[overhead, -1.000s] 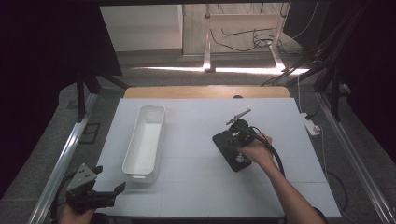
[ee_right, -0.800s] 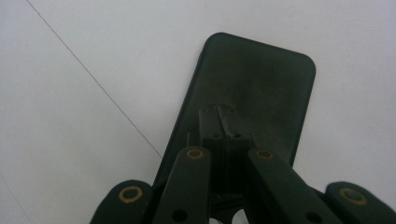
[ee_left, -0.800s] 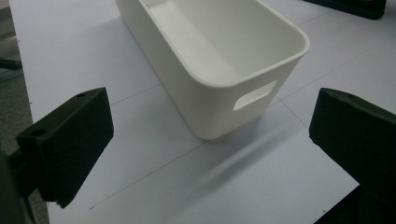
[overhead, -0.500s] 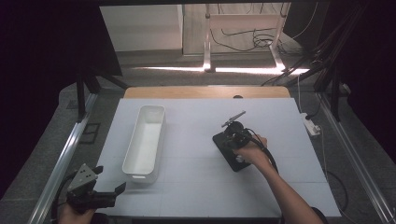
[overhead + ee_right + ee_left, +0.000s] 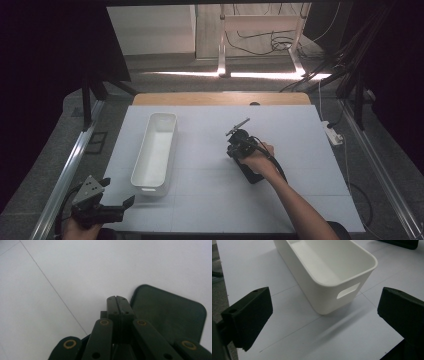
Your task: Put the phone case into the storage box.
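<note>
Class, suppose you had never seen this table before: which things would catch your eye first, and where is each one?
The long white plastic bin with a handle slot stands left of centre on the white table. Right of centre, the right gripper, jaws shut together, hangs over a flat dark rounded pad. The left gripper, jaws wide apart, waits at the near left corner, facing the bin's end.

A power strip (image 5: 332, 134) lies on the floor beside the table (image 5: 300, 125).

On the white table (image 5: 210, 200), the long white plastic bin (image 5: 155, 150) lies left; the flat dark rounded-corner pad (image 5: 170, 315) lies well right of it, seemingly under the right gripper (image 5: 239, 142).
</note>
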